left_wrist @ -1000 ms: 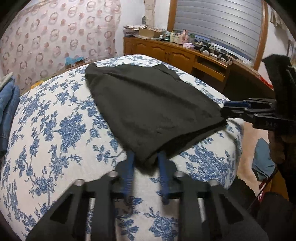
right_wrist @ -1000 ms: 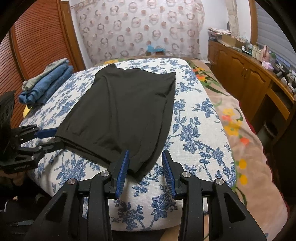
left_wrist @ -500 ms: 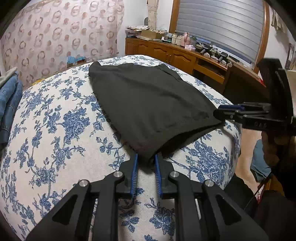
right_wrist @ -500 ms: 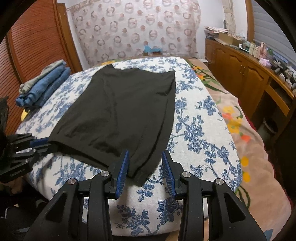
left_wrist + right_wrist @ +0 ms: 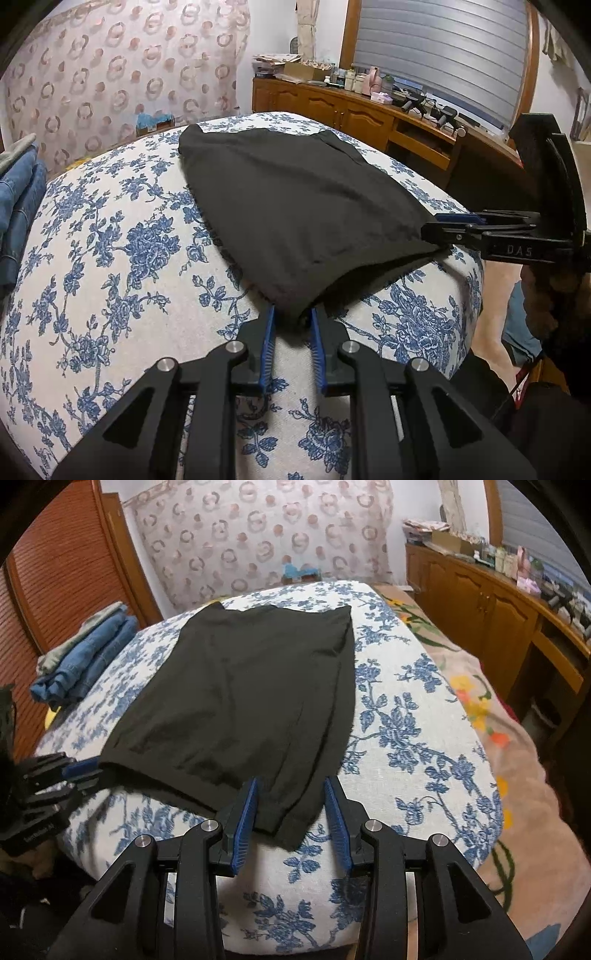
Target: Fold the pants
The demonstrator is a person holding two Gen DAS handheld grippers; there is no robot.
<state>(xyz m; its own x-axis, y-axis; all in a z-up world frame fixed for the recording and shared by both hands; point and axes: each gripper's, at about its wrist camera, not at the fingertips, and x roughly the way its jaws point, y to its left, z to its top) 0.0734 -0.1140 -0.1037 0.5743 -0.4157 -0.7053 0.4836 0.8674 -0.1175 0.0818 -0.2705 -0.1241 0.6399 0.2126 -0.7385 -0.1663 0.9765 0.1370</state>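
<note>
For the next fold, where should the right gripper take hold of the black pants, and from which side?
Grip the near hem corner of the black pants, coming in low from the bed's near edge. That corner hangs toward the edge and already lies between the open right gripper's pads. The left gripper is at the other near corner, so both could likely lift together.

We see a bed with a white cover printed in blue flowers. Behind it hangs a pale curtain with pink ring pattern. Along one wall runs a wooden cabinet topped with bottles and boxes, under a window with a grey shutter. Slatted wooden doors stand on the other side. A stack of folded jeans sits on the bed's edge. A peach floral blanket lies beside the bed.
</note>
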